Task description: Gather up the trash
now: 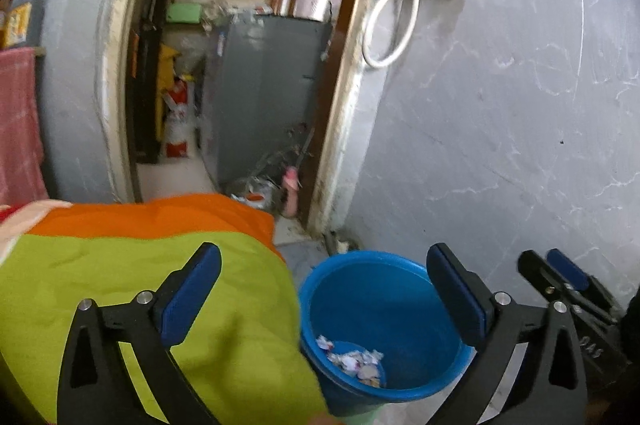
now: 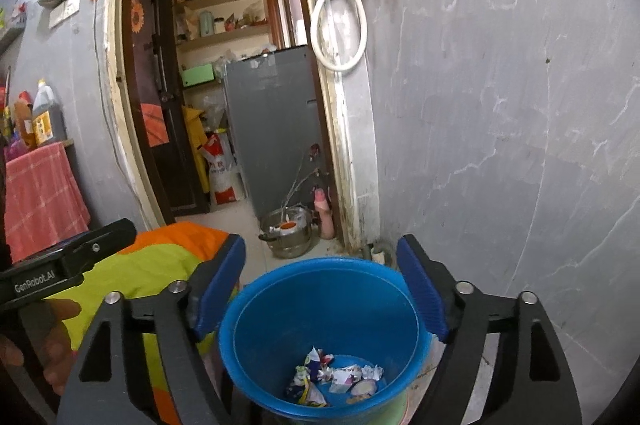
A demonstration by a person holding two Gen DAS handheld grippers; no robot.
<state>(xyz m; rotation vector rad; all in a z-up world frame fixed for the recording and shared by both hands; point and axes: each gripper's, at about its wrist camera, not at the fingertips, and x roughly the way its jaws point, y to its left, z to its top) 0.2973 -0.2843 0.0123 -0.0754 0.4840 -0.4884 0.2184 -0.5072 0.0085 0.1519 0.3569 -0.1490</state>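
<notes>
Left wrist view: the left gripper (image 1: 322,291) hangs over the edge of a green-and-orange cloth (image 1: 140,289), jaws spread wide and carrying nothing. Just to the right of the cloth sits the blue bucket (image 1: 400,259), and down at its bottom lies the trash (image 1: 354,359), a small heap of crumpled paper scraps. At the far right edge the right gripper (image 1: 560,275) peeks in, and from this angle its fingers cannot be read. Behind it all, a doorway with a grey fridge (image 1: 266,89).

Right wrist view: now the right gripper (image 2: 322,291) is plain to see, jaws wide apart and empty, poised almost directly above the bucket (image 2: 256,289) mouth. The trash (image 2: 336,377) lies loose on the bucket floor, wrappers and wadded paper touching each other. A steel pot (image 2: 290,233) stands on the floor beyond.

These scraps look featherlight, soft and crushable, nothing fragile, though glossy wrappers may slip. My read: pinch any further piece across its crumpled bulk, not by a flat edge, and close gently but fully.
</notes>
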